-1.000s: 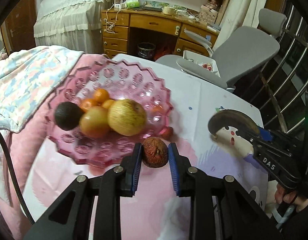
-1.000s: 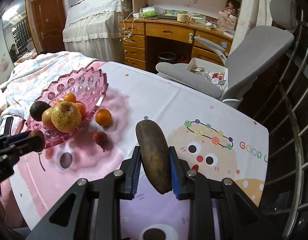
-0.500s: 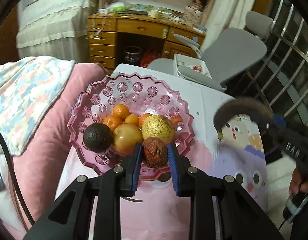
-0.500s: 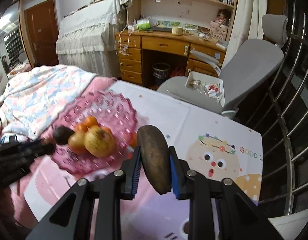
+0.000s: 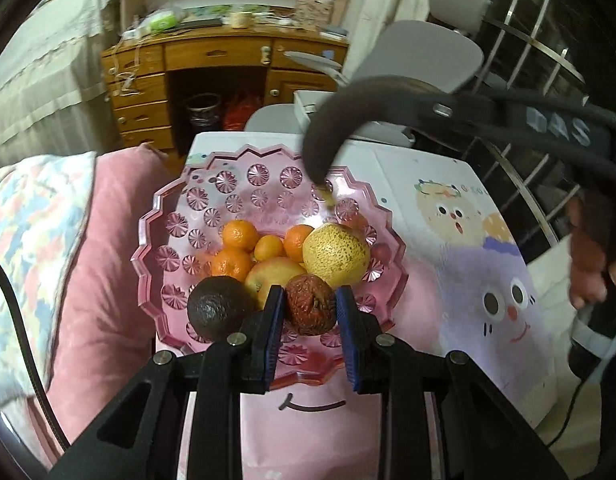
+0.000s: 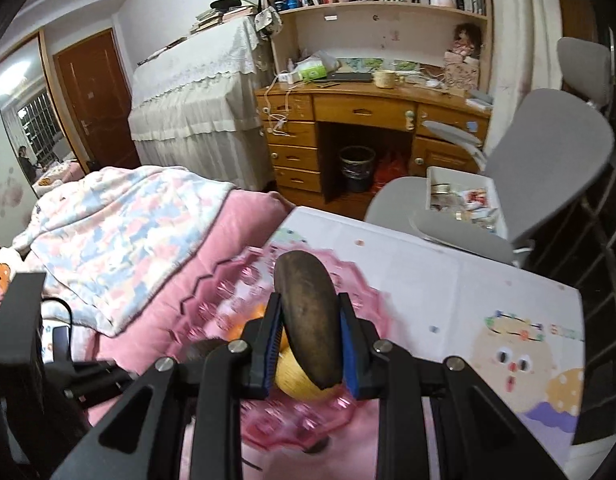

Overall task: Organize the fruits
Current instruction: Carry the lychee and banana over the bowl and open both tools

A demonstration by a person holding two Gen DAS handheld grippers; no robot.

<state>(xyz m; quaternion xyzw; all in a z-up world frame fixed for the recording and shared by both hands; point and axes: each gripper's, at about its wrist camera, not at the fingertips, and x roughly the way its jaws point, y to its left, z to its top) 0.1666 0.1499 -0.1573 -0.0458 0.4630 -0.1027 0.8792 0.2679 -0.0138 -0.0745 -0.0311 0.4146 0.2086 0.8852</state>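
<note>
- mostly done by the look of it: pink bowl [image 5: 149,240] already holding mandarins [image 5: 235,235], a yellow pear [image 5: 336,254] and a dark avocado [image 5: 217,308].
- left gripper [image 5: 310,322] clamped on a wrinkled red fruit [image 5: 311,309], over the bowl's near rim.
- right gripper [image 6: 311,354] clamped on a brown oblong fruit [image 6: 310,320], above the bowl, not yet released.
- readable: "das" on the right gripper; "g" on the tablecloth [image 5: 460,264] beside the bowl.

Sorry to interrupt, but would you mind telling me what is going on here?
A person is sorting fruit into the pink glass bowl. The left gripper holds a wrinkled red fruit over the bowl's near side, beside the dark avocado. The right gripper holds a long dark brown fruit above the same bowl.
</note>
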